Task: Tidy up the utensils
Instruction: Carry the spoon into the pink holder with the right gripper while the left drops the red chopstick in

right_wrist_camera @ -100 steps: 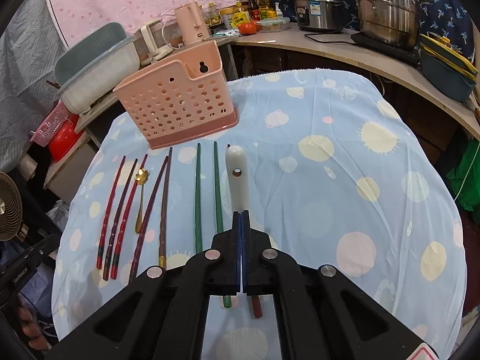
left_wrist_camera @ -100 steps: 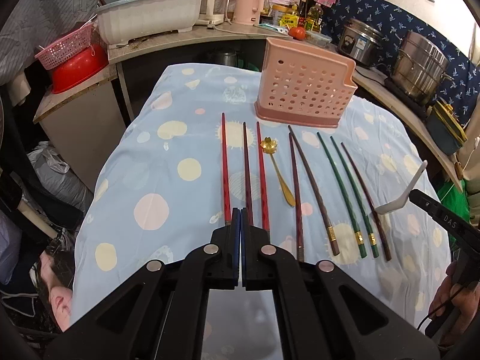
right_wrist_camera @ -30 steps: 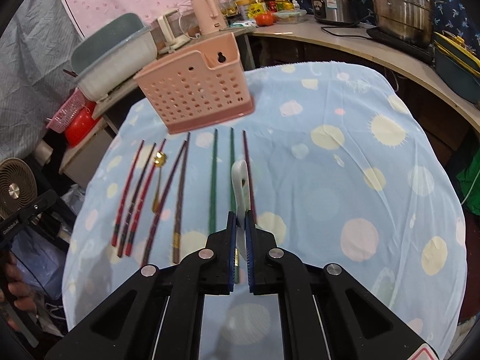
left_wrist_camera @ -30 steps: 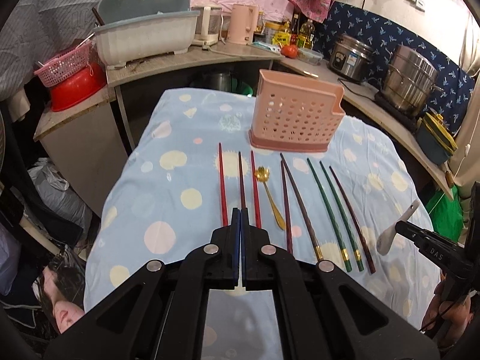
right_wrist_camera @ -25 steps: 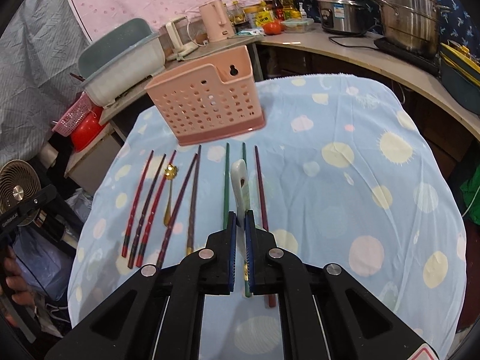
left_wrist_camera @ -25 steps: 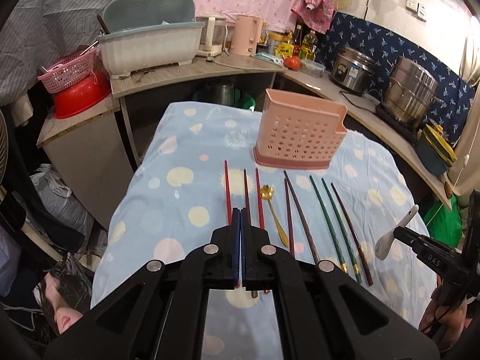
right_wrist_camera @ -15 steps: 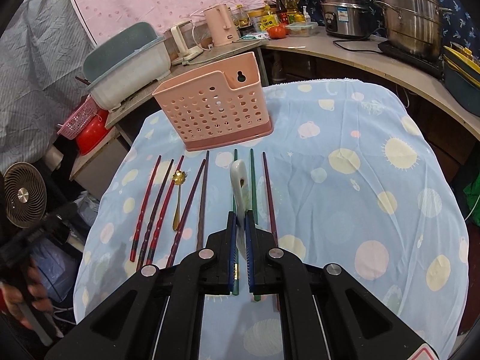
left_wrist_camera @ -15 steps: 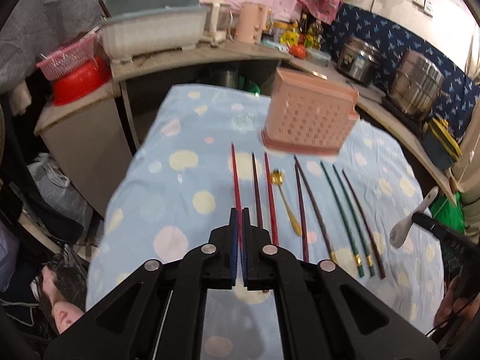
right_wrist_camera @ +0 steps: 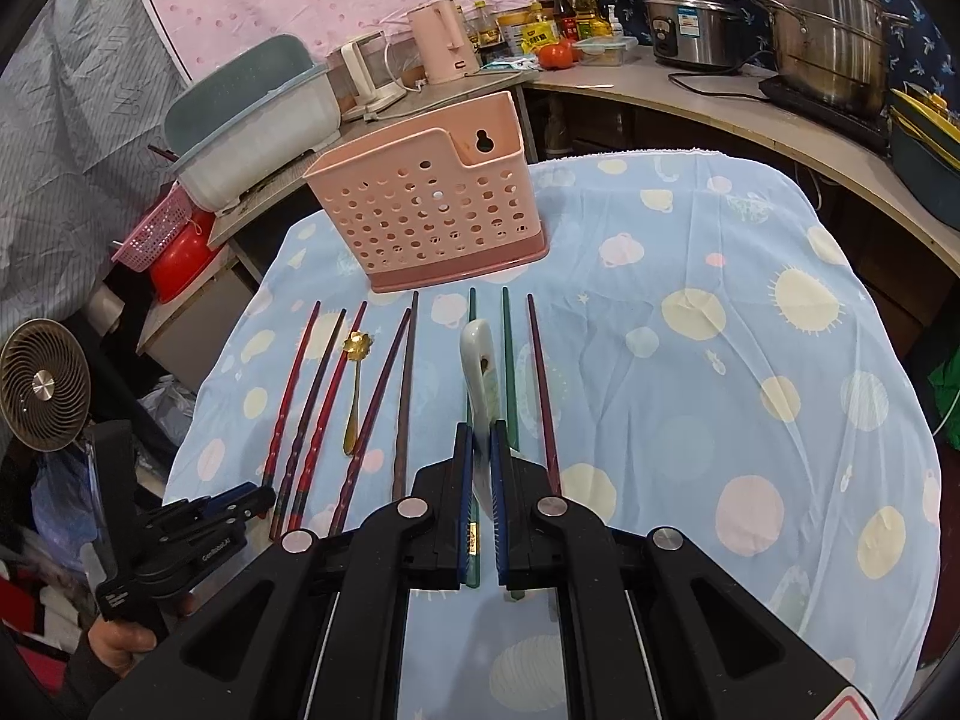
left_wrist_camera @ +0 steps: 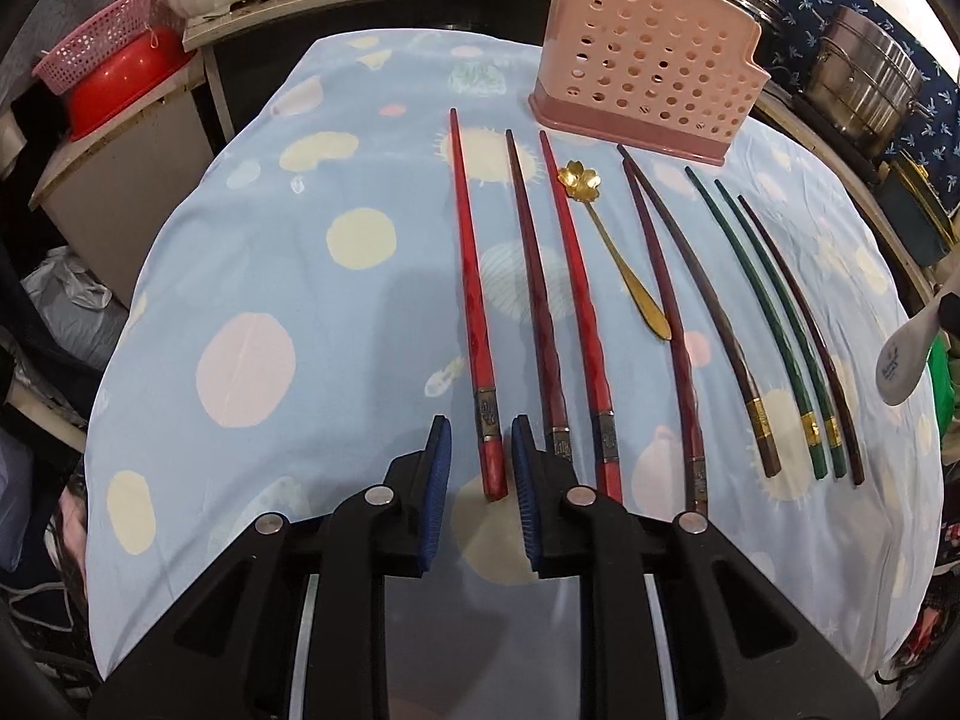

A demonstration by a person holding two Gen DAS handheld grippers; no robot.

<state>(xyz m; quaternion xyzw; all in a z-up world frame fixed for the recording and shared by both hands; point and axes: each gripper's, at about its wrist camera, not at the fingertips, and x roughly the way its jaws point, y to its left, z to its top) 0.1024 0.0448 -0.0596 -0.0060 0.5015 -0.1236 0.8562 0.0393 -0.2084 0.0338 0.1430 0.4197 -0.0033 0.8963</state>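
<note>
Since a second ago the left tool (left_wrist_camera: 480, 447) has dropped low over the dotted blue tabletop (left_wrist_camera: 252, 276), its jaws now opening astride the leftmost bright red chopstick (left_wrist_camera: 471, 276) at twelve o'clock, while the right tool (right_wrist_camera: 478, 450) stays clamped on the white ceramic spoon (right_wrist_camera: 478, 360).

We count eight chopsticks (left_wrist_camera: 471, 276) lying on the spotted tablecloth (left_wrist_camera: 270, 252): two bright red, three dark maroon, one brown, two green. We see one gold spoon (left_wrist_camera: 606, 240), one white ceramic spoon (right_wrist_camera: 479, 372) and one pink perforated caddy (left_wrist_camera: 648, 72). We also count two grippers.
</note>
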